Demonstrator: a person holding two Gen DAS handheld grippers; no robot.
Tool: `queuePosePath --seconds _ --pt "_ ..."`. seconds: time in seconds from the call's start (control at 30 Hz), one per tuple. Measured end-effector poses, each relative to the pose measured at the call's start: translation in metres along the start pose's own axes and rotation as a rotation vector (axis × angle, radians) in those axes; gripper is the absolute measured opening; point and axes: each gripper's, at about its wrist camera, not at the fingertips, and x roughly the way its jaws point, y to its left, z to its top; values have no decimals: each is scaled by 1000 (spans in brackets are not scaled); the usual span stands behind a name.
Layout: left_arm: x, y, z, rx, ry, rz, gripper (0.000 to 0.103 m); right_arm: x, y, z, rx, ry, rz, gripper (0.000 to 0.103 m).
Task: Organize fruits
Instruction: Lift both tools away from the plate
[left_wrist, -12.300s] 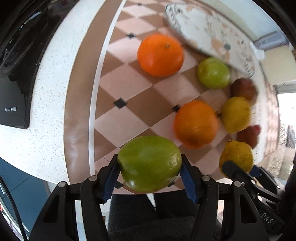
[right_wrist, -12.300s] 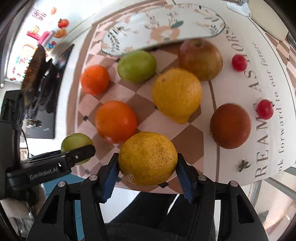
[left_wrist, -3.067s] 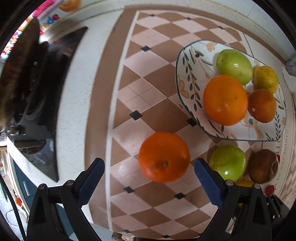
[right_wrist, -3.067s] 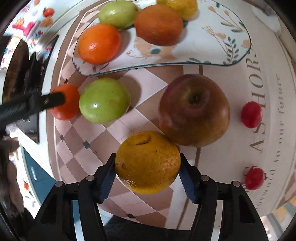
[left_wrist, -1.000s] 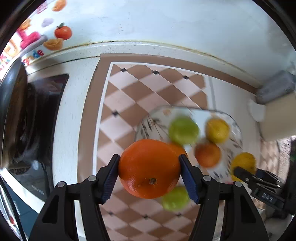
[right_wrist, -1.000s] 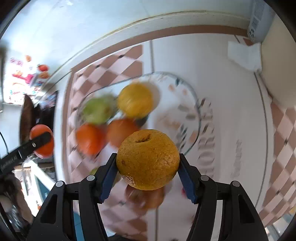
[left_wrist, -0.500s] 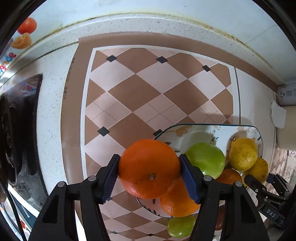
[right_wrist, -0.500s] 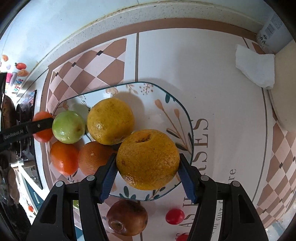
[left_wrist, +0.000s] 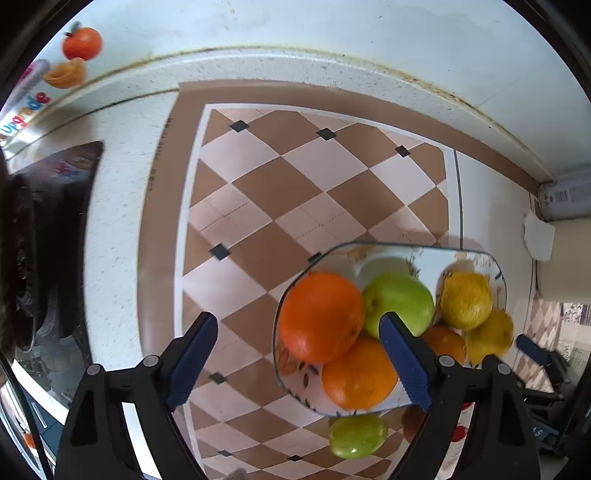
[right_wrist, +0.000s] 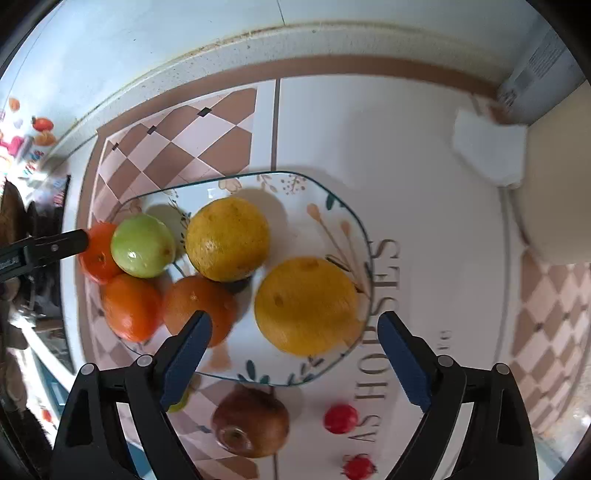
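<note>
Right wrist view, near to far: the right gripper (right_wrist: 293, 354) stands with its blue-padded fingers (right_wrist: 184, 354) spread wide and nothing between them, hovering over the near rim of the white floral-patterned glass plate (right_wrist: 332, 218). At the bottom of the frame, off the plate and on the tabletop (right_wrist: 388, 140), lie a brown-red apple (right_wrist: 250, 424) and two small red cherry-like fruits (right_wrist: 340, 418), well apart from the fingers; these appear to be the outstanding items. On the plate, a large rough-skinned yellow citrus (right_wrist: 306, 305) sits at the right rim just ahead of the released fingers, a position consistent with a fresh set-down. Behind it a second yellow citrus (right_wrist: 227, 239), a dull orange fruit (right_wrist: 199, 306), a bright orange (right_wrist: 130, 306) and a green apple (right_wrist: 143, 246) are packed touching one another, which should keep them from rolling. Left wrist view: the left gripper (left_wrist: 299, 354) is likewise open and empty, its right finger overlapping the plate in the frame. A glossy round orange (left_wrist: 320, 316) rests at the plate's left rim, against the green apple and the lower orange, seemingly lodged there for support. A second green apple (left_wrist: 357, 435) lies below the plate on the checked brown-and-pink mat (left_wrist: 295, 192). In the judgement of this report the sorting is well advanced but incomplete.
</note>
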Motion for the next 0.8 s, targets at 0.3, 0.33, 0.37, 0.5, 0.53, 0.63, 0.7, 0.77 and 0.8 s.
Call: queuePosePath --seconds 0.3,0.33,0.37,0.5,0.53,0.63,0.7,0.77,0.8 --pt "-29 -13 -66 20 -110 69 89 -27 10 -36 -15 -79 -49 93" --pt "-30 -16 -71 21 -118 65 89 -31 10 -40 -16 -85 -44 93" --pt "-34 -18 -78 19 -128 63 89 -36 13 -46 -18 -94 -41 93" --pt "-49 -25 -108 22 -178 65 89 -52 20 -67 -24 -129 -36 93" --pt "-53 -27 -115 27 -187 64 89 -56 22 -72 -25 -141 -35 93" --pt "-64 -33 -130 38 -222 73 89 -68 25 -87 -28 -169 -34 93" --pt "-76 -36 -142 42 -261 84 89 -77 25 -97 -25 -186 -29 93" --pt "-84 -36 -150 43 -289 91 89 -87 26 -106 -24 -204 -29 93" --pt "-89 -36 -155 41 -303 91 89 -92 25 -111 -21 -215 -24 93"
